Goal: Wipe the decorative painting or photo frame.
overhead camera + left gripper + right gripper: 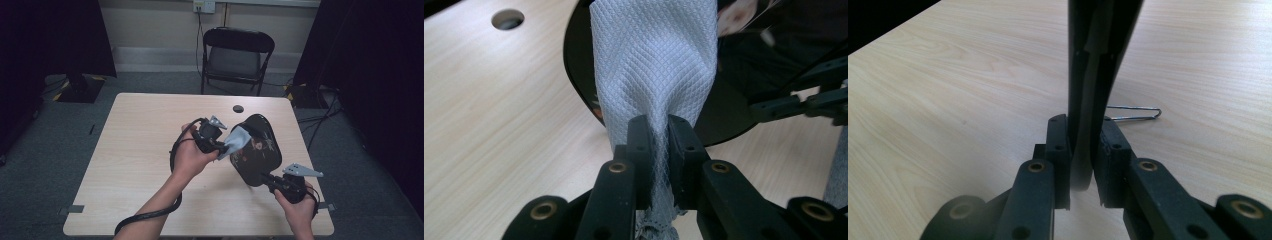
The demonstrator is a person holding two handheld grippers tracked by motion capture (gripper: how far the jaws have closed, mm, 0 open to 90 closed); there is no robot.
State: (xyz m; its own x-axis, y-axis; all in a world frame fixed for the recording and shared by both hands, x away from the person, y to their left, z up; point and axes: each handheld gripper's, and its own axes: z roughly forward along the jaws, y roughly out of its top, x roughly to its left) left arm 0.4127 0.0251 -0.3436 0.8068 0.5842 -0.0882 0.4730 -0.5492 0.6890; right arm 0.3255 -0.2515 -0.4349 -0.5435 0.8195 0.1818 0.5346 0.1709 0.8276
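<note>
A black rounded plate [256, 150] with a printed picture on its face is held tilted above the table. My right gripper [274, 182] is shut on its lower rim; in the right gripper view the plate's edge [1092, 75] rises between the jaws of that gripper [1083, 150]. My left gripper [214, 141] is shut on a pale grey-white cloth [235, 140], which lies against the plate's upper left face. In the left gripper view the textured cloth [654, 65] fans out from the gripper [658, 145] over the plate [734, 105].
The light wooden table [145, 130] has a round cable hole [238, 108] near its far edge. A thin bent metal wire [1137, 114] lies on the table behind the plate. A black folding chair [237, 55] stands beyond the table.
</note>
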